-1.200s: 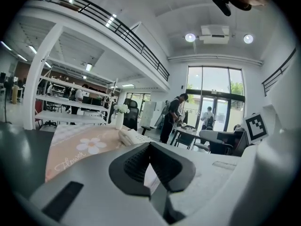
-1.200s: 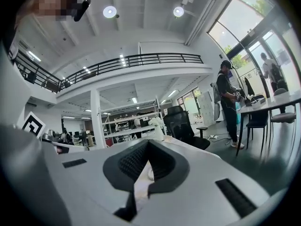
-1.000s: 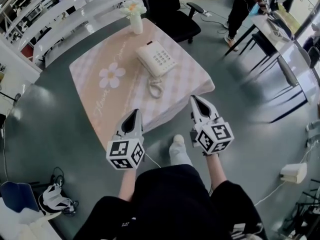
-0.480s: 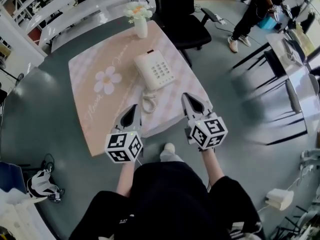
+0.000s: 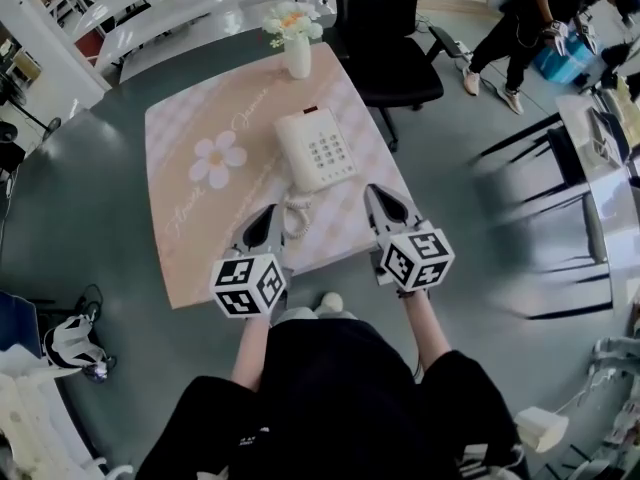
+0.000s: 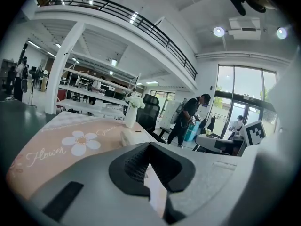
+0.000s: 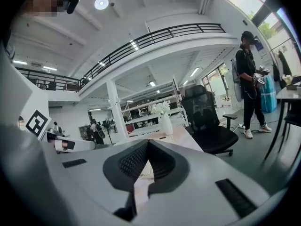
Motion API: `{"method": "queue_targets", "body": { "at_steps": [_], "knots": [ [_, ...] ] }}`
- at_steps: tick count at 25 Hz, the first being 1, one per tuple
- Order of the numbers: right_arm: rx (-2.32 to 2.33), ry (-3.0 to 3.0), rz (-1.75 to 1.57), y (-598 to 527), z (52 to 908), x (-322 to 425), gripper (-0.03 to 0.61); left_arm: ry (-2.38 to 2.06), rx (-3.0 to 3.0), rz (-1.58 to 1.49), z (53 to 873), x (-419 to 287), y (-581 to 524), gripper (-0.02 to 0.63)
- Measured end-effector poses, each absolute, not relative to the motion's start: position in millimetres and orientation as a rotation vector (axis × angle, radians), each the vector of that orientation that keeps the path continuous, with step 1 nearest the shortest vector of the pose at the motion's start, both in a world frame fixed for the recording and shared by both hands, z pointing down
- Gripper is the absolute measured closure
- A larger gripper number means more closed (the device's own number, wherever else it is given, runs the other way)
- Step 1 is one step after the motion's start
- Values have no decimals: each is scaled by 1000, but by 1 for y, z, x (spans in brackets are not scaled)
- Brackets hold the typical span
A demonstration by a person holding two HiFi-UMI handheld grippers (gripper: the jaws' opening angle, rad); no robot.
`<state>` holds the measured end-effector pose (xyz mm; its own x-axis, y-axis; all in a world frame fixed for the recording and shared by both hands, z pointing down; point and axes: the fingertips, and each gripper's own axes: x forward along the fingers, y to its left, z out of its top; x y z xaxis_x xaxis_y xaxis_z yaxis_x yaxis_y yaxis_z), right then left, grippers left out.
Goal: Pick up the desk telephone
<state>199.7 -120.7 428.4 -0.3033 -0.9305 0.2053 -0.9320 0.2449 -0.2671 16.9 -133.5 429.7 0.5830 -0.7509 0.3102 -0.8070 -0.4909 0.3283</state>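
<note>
Nearest you, both claws sit just short of the desk telephone (image 5: 318, 148), and neither touches it. Your left claw (image 5: 268, 211) is closed tight with nothing between its jaws, off the telephone's near left corner and just beside its coiled cord (image 5: 297, 218). Your right claw (image 5: 373, 192) is closed and empty too, off the telephone's near right corner. You need to open both before anything can be taken.

The telephone lies flat on the pink surface (image 5: 190, 218), its cord trailing from its near end toward you and its handset (image 5: 289, 156) resting along its left side.

Judge it as a rigid plastic shell, fairly light, smooth enough to slip under narrow pads. The handset likely sits loose in its cradle, so a tilt could tip it off, and the springy cord would then drag and swing. The safest hold is probably on the base itself, one claw on each long side low on the body, lifted level. If only the handset is wanted, grip its middle.

Beyond the telephone, a white vase (image 5: 297, 56) of flowers stands at the far edge, well apart from it. Farther still is a black office chair (image 5: 395, 58).
</note>
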Motion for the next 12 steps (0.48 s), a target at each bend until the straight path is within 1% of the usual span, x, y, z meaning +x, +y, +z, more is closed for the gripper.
{"method": "queue_targets", "body": {
  "at_steps": [12],
  "knots": [
    [1794, -2484, 592, -174, 444, 209, 586, -1181, 2287, 202, 455, 34, -179, 615]
  ]
}}
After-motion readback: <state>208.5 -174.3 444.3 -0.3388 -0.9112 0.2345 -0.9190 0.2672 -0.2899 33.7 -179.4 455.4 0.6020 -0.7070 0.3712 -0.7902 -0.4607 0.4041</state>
